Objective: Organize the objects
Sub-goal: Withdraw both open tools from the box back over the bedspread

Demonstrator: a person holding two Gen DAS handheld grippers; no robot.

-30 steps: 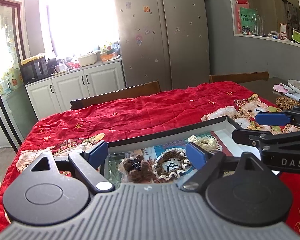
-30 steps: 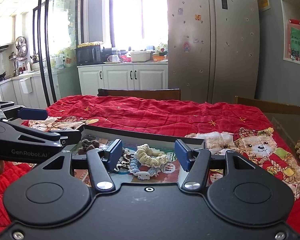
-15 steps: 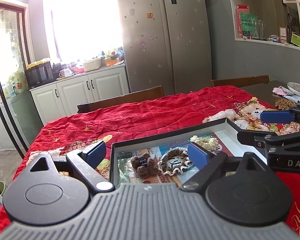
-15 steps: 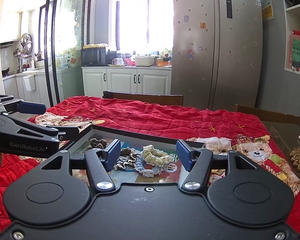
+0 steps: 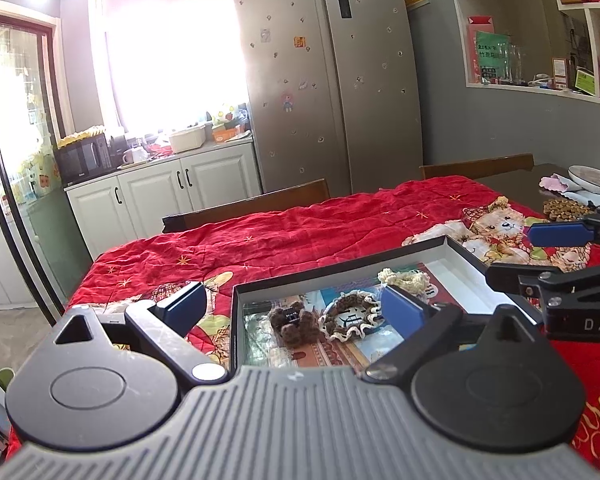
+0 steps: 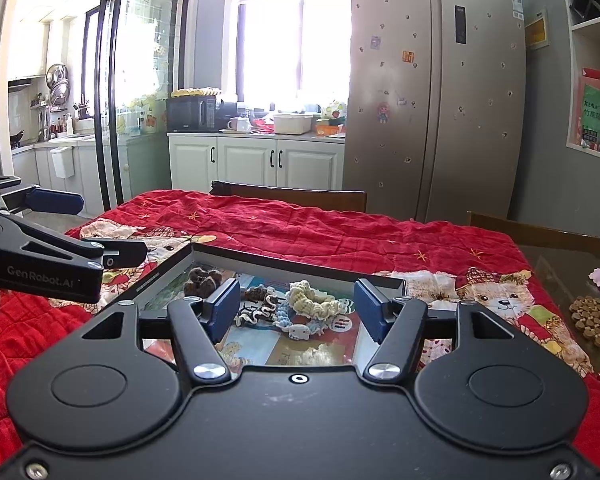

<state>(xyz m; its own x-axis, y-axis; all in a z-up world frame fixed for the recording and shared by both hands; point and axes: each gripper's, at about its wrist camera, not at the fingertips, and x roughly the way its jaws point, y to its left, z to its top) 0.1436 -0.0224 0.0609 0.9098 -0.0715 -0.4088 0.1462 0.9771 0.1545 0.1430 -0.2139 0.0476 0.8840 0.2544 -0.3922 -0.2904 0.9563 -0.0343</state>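
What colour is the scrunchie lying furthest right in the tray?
Cream, a pale off-white yarn scrunchie, clearest in the right wrist view, inside the black-rimmed tray.

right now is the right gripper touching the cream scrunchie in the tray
Apart. The right wrist view shows the right gripper open, its fingers raised nearer the camera, while the cream scrunchie lies untouched on the tray floor.
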